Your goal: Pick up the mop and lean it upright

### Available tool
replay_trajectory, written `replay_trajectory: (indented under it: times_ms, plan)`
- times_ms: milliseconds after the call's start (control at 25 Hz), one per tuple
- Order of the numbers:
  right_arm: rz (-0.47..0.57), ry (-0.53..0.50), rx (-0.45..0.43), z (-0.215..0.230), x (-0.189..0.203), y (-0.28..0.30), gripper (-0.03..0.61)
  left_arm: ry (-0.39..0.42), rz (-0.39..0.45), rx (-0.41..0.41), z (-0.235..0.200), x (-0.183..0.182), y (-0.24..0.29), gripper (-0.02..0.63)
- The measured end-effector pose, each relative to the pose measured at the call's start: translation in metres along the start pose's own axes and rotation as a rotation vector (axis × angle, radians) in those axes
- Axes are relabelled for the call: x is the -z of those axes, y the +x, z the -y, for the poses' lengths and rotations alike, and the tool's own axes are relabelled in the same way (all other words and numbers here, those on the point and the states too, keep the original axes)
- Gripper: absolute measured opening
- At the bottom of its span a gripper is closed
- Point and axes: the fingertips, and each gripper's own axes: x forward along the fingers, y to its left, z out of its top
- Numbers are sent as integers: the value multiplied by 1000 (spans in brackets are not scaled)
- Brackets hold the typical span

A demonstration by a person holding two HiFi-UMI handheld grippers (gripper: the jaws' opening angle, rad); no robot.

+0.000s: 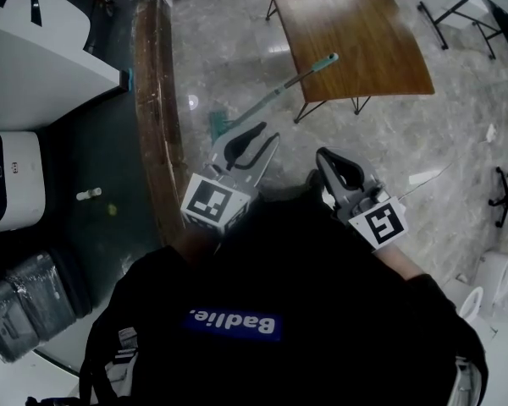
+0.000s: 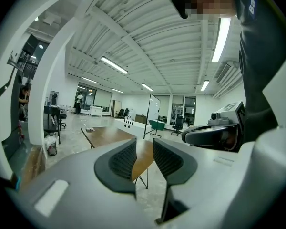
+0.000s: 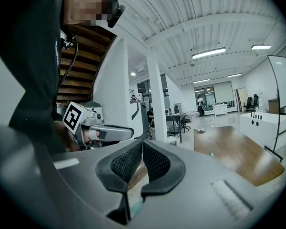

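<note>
Well, from the head view the mop (image 1: 267, 101) is ahead of me on the floor, its teal head near the dark strip and its shaft running up to the right toward the table (image 1: 347, 24). The teal grip ends at the table's edge, and I cannot tell whether it rests against the edge or lies short of it. My left tongs (image 1: 269, 134) and right tongs (image 1: 324, 157) both hang close to my chest, apart from the mop.

Looking along the left tongs (image 2: 144, 144), the jaws are released with a narrow gap. Only the far table (image 2: 107, 136) shows through it, so they grasp nothing.

Looking along the right tongs (image 3: 142, 146), the pads are clenched tip to tip on nothing, with the table (image 3: 233, 151) off to the right.

To do this well, I judge I should spread the left jaws wider before I reach, then bring them square across the shaft near its middle, not the grip end. A thin round shaft will roll out of a slanted pinch. The right tongs must open too, to steady the upper shaft while I raise it.
</note>
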Motion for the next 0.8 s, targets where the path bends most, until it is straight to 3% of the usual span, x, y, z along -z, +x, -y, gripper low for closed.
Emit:
replay_trajectory:
  times_ms: [520,800]
  plan:
    - [54,24,-85,89,-22,11,12,72,-104,-102,-24,19,83,231]
    - [50,41,-100,132,-20,9,12,132,-194,-54,-34,39,133,299]
